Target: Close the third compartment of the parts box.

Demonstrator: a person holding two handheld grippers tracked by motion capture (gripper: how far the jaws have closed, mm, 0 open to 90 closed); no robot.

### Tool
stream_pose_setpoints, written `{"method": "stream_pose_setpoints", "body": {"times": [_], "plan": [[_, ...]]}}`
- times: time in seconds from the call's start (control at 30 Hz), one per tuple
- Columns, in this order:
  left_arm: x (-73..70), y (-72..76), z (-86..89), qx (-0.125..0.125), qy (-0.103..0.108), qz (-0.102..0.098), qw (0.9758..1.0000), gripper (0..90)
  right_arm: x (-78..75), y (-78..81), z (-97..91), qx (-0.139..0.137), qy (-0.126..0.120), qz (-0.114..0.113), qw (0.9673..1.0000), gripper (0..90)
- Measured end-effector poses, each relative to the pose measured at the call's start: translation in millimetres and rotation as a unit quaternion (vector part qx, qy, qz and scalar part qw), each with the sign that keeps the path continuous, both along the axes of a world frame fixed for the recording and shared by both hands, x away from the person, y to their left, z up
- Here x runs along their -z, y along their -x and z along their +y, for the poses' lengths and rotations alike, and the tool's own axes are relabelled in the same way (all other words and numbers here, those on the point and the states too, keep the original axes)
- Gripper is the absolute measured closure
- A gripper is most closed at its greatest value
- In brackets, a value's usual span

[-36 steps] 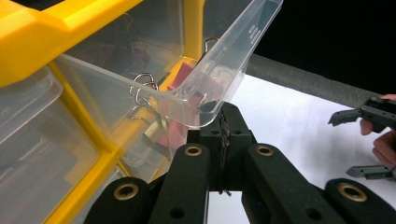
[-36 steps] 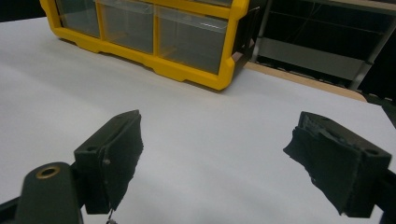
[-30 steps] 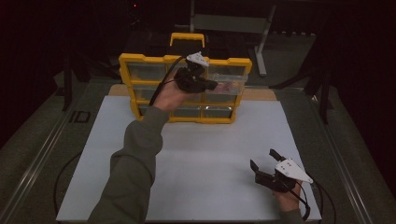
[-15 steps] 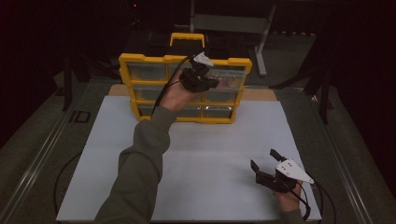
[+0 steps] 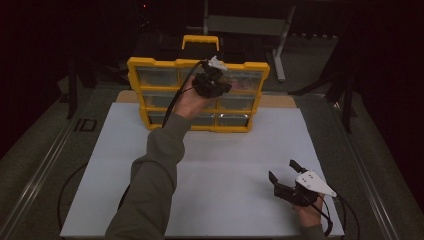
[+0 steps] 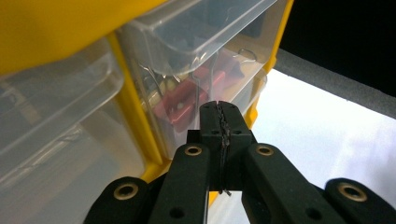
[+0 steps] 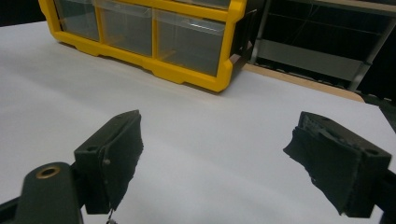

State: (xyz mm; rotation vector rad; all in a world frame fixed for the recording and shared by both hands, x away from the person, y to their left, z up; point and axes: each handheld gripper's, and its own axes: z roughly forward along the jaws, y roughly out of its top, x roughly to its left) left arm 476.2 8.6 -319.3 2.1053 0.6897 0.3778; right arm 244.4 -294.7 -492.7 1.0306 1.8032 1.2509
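A yellow drawer cabinet (image 5: 200,64) with clear drawers stands at the far side of the white mat (image 5: 210,160). My left gripper (image 5: 225,89) hovers in front of its upper right drawer (image 5: 246,80), jaws shut with nothing between them. In the left gripper view the closed tips (image 6: 219,109) sit just before a clear drawer holding red pieces (image 6: 180,105). The drawer above (image 6: 196,32) juts out over them. My right gripper (image 5: 283,170) rests low at the mat's near right, open and empty. Its pads (image 7: 116,149) stand wide apart, facing the cabinet (image 7: 187,74).
The cabinet has a yellow carry handle (image 5: 201,39) on top. A metal frame (image 5: 280,45) stands behind it in the dark. Grey rails (image 5: 45,170) run along the table's sides. A black cable (image 5: 70,185) trails off the mat's left edge.
The left hand has shifted slightly closer to the cabinet's upper drawers and dipped a little, jaws still shut. The right gripper has not moved.
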Motion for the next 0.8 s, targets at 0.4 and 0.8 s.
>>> {"method": "stream_pose_setpoints", "body": {"times": [0.4,0.8], "plan": [[4.1,-2.7,-4.0,-0.024,0.002,-0.009,0.9997,89.5,-0.2,0.3,-0.3,0.001,-0.001,0.001,1.0000,15.4],[2.4,11.5,7.9,0.012,0.022,-0.003,0.9997,83.8,0.0,0.3,0.1,0.000,0.001,0.000,1.0000,15.4]]}}
